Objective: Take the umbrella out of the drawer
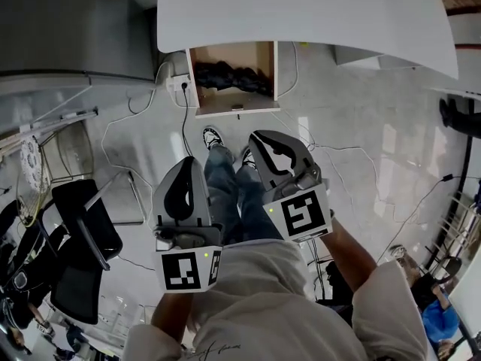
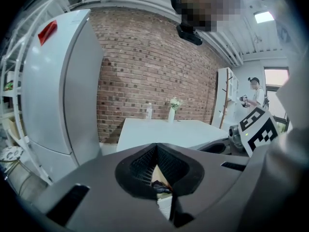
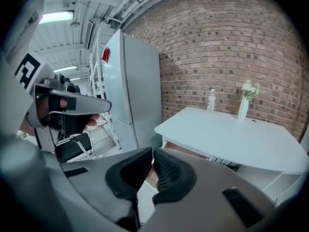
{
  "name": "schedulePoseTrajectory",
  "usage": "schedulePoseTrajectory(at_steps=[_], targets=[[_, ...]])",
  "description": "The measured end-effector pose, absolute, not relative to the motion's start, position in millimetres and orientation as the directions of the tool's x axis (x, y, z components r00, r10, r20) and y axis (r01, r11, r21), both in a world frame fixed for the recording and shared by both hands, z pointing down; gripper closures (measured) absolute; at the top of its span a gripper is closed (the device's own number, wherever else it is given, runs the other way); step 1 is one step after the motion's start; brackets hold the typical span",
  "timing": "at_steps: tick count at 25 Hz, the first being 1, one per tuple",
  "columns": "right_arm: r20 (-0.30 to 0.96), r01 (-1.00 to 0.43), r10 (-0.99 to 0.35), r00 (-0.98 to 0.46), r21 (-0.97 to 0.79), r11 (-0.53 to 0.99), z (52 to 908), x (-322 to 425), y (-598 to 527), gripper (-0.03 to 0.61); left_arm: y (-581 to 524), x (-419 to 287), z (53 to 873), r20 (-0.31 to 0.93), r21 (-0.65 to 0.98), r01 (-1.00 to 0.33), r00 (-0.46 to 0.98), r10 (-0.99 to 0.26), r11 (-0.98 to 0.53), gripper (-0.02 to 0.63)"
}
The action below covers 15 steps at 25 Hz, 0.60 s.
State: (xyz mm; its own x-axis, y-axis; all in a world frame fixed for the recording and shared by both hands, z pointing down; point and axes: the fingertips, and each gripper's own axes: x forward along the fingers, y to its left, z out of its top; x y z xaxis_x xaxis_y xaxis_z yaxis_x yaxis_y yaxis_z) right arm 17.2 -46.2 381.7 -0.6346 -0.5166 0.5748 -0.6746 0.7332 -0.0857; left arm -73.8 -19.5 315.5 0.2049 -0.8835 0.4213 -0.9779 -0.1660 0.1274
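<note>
Under the white table (image 1: pixel 301 13) a wooden drawer (image 1: pixel 233 100) stands pulled open, with a black folded umbrella (image 1: pixel 229 74) lying inside. Both grippers hang above the floor on the near side of the drawer, apart from it. My left gripper (image 1: pixel 188 161) has its jaws together and nothing in them. My right gripper (image 1: pixel 259 135) sits a little closer to the drawer, also shut and empty. In the left gripper view the tips (image 2: pixel 156 145) meet, and the dark umbrella (image 2: pixel 161 188) shows through the gap below them. In the right gripper view the jaws (image 3: pixel 152 150) are closed in front of the table (image 3: pixel 231 139).
A grey fridge (image 1: pixel 75 28) stands left of the table. Black chairs (image 1: pixel 83 232) crowd the left side. Cables (image 1: pixel 150 119) and a power strip (image 1: pixel 180 85) lie on the floor by the drawer. A vase (image 2: pixel 172 112) and a bottle (image 2: pixel 148 111) stand on the table. My feet (image 1: pixel 213 137) are just before the drawer.
</note>
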Motion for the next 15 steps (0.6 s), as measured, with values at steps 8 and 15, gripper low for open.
schedulePoseTrajectory(at_steps=[8, 15], targets=[[0.628, -0.678, -0.497, -0.599, -0.067, 0.732, 450, 3, -75, 0.545, -30, -92, 354, 0.462, 0.159, -0.974, 0.217, -0.86, -0.16, 0.603], [0.683, -0.657, -0.463, -0.565, -0.033, 0.753, 511, -8, -96, 0.522, -40, -101, 388, 0.491, 0.188, -0.967, 0.244, -0.837, -0.171, 0.603]])
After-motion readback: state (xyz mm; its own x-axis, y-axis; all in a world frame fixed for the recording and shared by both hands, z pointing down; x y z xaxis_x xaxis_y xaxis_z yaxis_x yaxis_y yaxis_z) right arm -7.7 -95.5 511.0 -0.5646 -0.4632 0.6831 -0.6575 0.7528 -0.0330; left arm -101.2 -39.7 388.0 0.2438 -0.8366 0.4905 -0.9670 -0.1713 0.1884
